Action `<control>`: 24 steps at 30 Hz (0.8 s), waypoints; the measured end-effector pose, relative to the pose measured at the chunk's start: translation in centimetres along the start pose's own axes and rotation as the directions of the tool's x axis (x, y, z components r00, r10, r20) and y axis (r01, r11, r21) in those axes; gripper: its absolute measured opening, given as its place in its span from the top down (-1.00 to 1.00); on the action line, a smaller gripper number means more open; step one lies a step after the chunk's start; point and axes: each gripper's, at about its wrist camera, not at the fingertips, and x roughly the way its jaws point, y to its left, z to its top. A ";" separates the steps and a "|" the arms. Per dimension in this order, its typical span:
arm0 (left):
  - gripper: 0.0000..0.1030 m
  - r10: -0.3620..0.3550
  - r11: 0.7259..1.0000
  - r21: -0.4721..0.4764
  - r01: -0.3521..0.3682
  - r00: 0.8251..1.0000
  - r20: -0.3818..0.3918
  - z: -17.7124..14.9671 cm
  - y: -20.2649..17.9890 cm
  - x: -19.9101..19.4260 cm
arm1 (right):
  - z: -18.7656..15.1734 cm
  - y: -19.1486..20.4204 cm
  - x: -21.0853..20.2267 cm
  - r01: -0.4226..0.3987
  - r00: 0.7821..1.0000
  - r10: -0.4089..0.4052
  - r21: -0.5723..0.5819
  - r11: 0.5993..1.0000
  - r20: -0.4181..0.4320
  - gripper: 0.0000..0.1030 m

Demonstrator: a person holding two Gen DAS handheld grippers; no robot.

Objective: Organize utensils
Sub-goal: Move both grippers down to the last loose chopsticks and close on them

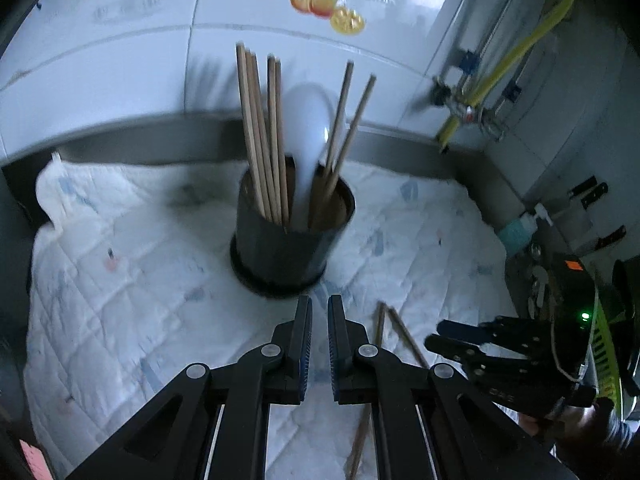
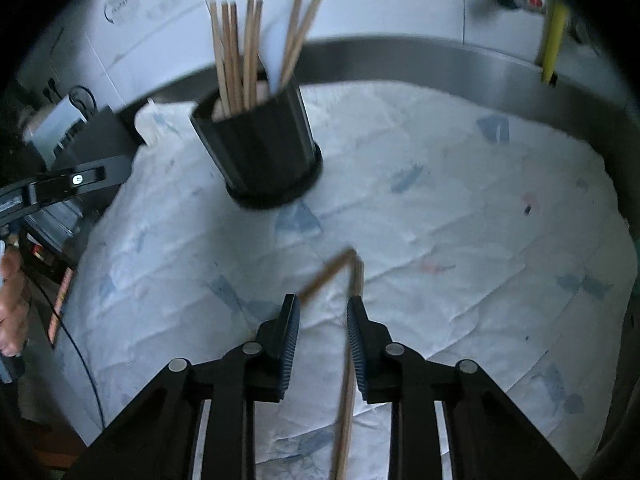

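Observation:
A black utensil holder (image 1: 286,236) stands on the white quilted cloth (image 1: 120,280). It holds several wooden chopsticks (image 1: 260,136) and a white spoon (image 1: 306,136). It also shows in the right wrist view (image 2: 260,148). My left gripper (image 1: 320,312) is just in front of the holder, its jaws nearly closed and empty. Two loose chopsticks (image 1: 394,332) lie on the cloth to its right. My right gripper (image 2: 323,312) is open above these loose chopsticks (image 2: 348,352), with one running between its jaws. It also appears at the right of the left wrist view (image 1: 444,340).
A white tiled wall (image 1: 200,60) with fruit stickers (image 1: 324,4) stands behind a steel counter rim (image 2: 440,64). A yellow hose (image 1: 516,52) and pipe fittings are at the back right. Knives (image 1: 592,196) and a pump bottle (image 1: 524,224) are at the far right.

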 end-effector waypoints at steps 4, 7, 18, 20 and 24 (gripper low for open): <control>0.83 -0.010 1.000 -0.005 0.009 0.999 -0.046 -1.2 -0.1 1.4 | 0.0 -0.6 1.3 0.016 1.000 -0.016 0.011 1.000 -0.025 0.46; 0.82 -0.018 1.000 -0.003 0.018 0.997 -0.077 -1.9 -0.2 2.4 | 0.1 -0.9 2.4 0.018 0.999 -0.017 0.021 1.000 -0.047 0.46; 0.77 -0.070 0.996 0.047 0.079 0.983 -0.172 -3.1 -1.7 6.0 | -0.1 -1.5 4.2 0.065 0.995 -0.062 0.029 0.997 -0.078 0.81; 0.55 -0.073 0.995 0.059 0.085 0.980 -0.184 -3.3 -2.3 6.8 | -0.3 -1.7 3.9 0.062 0.996 -0.059 0.039 0.997 -0.072 0.82; 0.17 -0.075 0.992 0.083 0.094 0.976 -0.207 -3.6 -3.8 8.7 | -0.6 -2.3 2.5 0.059 0.997 -0.056 0.066 0.996 -0.044 0.82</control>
